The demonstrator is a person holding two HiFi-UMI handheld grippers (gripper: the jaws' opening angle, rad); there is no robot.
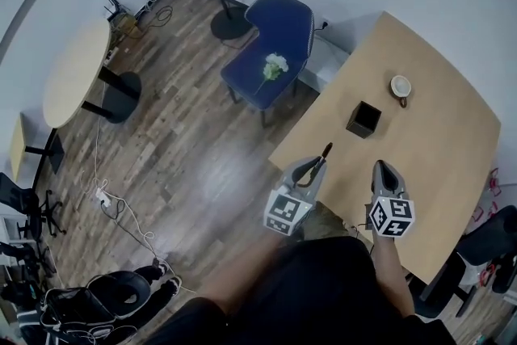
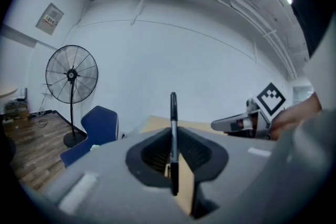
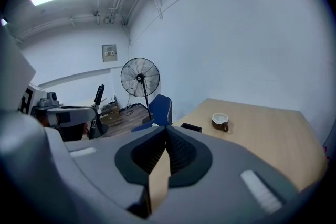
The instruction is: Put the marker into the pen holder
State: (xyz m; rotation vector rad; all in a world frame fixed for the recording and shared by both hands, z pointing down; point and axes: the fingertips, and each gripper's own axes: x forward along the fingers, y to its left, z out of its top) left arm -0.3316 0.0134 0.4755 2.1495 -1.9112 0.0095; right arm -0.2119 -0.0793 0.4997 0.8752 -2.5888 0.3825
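Left gripper: clamped on the marker, which stands between the two pads; about half of its length sticks out past the jaws, which leaves a free end to go into the opening first

Marker position: in the air at the near edge of the table, pointing forward and toward the holder; not yet over it

Pen holder: small black square box, open top facing up; it stands on the table ahead of both grippers, apart from the marker and a little to its right

Right gripper: jaws together with nothing between them; it hovers over the table beside the left one, probably kept free to steady the holder if it slides

Cup: on the table beyond the holder, clear of the likely path

Step in hand: carrying the marker to the holder; the task looks about half done, since the grasp is made and the drop is not

Next move, as a judgement: bring the free end above the opening, tilt the marker steeper, lower it in, then let the jaws part

Risk: the box looks light; a sideways knock from the marker could tip or push it
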